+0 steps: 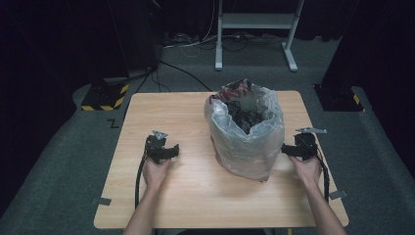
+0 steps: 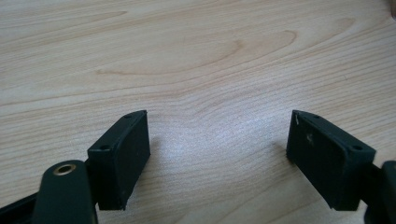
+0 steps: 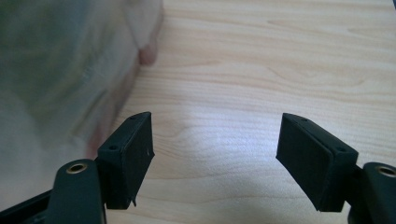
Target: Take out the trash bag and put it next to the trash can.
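One clear plastic bag stood upright right of centre on table, dark contents inside, mouth open; two grippers flanked it; left gripper well apart, jaws spread, empty; right gripper just beside bag, jaws spread, empty.

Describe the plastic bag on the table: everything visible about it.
The plastic bag is translucent, crinkled film, standing upright right of centre on the wooden table. Its mouth is open, showing dark, jumbled contents; red-and-white print shows at the back rim. The right gripper sits beside it, jaws open; contact cannot be told.
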{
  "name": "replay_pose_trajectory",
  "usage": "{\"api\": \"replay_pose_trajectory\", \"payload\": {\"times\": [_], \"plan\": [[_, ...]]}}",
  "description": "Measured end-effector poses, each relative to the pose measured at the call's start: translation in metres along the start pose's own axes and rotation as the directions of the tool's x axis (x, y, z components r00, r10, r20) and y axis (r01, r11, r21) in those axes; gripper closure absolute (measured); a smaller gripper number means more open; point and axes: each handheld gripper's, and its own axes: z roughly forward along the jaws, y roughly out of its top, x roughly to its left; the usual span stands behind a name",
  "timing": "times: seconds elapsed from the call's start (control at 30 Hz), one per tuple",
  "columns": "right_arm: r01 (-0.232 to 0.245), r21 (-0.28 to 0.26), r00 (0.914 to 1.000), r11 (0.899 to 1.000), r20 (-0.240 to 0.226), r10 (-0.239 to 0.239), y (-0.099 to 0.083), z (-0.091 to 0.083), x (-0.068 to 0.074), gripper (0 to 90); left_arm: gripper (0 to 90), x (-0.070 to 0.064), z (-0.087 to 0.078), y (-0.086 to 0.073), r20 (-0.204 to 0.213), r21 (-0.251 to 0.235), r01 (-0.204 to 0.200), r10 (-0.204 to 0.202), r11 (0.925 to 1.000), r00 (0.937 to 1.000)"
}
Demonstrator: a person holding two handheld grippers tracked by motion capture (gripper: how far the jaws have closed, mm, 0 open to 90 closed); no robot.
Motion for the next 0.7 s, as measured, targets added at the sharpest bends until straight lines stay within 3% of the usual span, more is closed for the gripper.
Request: {"api": "replay_pose_trajectory", "payload": {"times": [0.2,0.33,0.7], "plan": [[-0.006,-0.026,0.9996,1.000,-0.027,0.006,0.010,-0.014,0.002,29.0,21.4,0.000,0.000,0.000,0.000,0.000,0.000,0.000,1.0000,1.0000],[0.001,-0.069,0.9999,0.998,-0.013,-0.002,0.013,-0.023,0.001,30.8,21.5,0.000,0.000,0.000,0.000,0.000,-0.001,0.001,1.0000,1.0000],[-0.015,-0.111,0.9960,0.994,-0.089,0.005,0.028,-0.044,-0.003,34.5,21.8,0.000,0.000,0.000,0.000,0.002,-0.002,0.002,1.0000,1.0000]]}}
